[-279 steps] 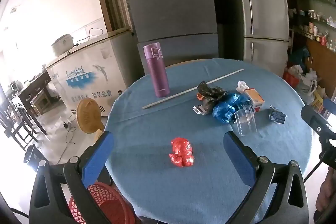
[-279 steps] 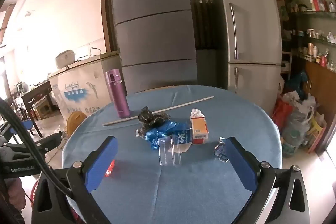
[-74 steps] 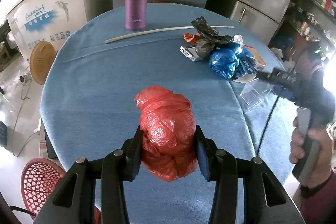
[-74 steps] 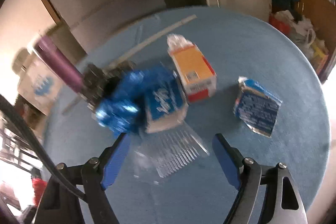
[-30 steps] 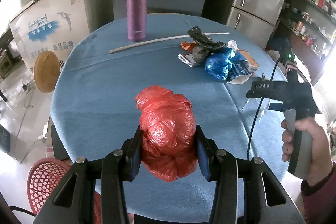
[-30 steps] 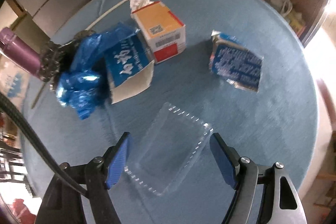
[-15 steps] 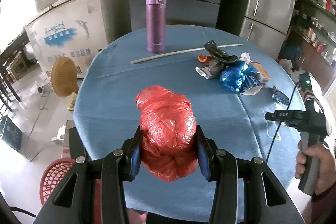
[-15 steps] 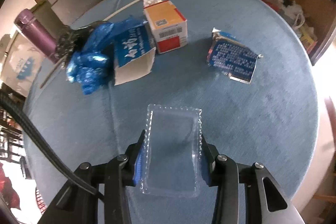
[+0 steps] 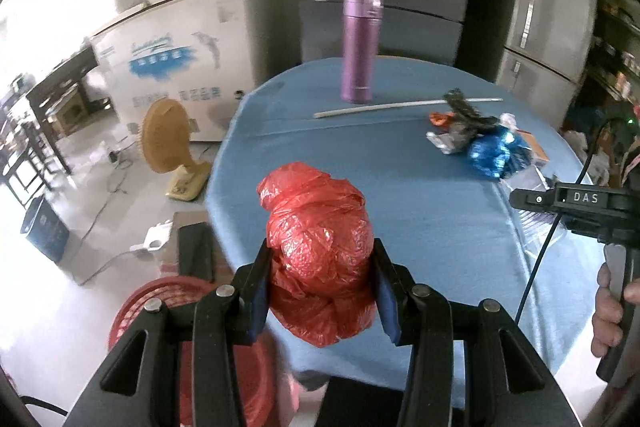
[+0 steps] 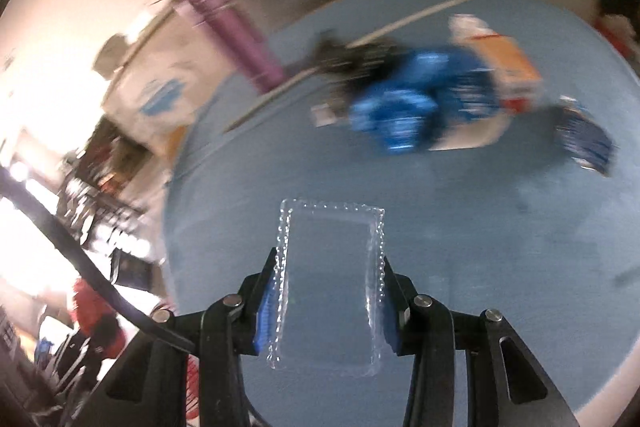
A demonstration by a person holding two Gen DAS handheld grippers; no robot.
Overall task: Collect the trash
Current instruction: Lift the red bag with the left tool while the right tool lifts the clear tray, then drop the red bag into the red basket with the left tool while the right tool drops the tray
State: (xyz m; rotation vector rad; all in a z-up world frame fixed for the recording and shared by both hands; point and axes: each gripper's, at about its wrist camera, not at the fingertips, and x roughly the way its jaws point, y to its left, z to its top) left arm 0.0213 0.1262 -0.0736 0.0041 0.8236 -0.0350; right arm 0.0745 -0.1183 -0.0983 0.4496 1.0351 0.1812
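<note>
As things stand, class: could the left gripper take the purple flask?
Probably not: the left gripper is shut on the red bag, so its jaws are full. The purple flask stands unobstructed across the table.

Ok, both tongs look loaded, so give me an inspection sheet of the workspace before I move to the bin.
Surface: round table under a blue cloth, dry.
Job's things: red bag wad and clear plastic tray, both lifted.
Clutter: blue bag, black bag, orange carton, blue foil pack, white stick, purple flask upright.
Tongs: left tongs shut on the red bag wad; right tongs have just closed, shut on the tray's long edges.
Cables: black lead hangs from the right tool.
Surroundings: red basket on the floor by the table, chest freezer, fan.
</note>
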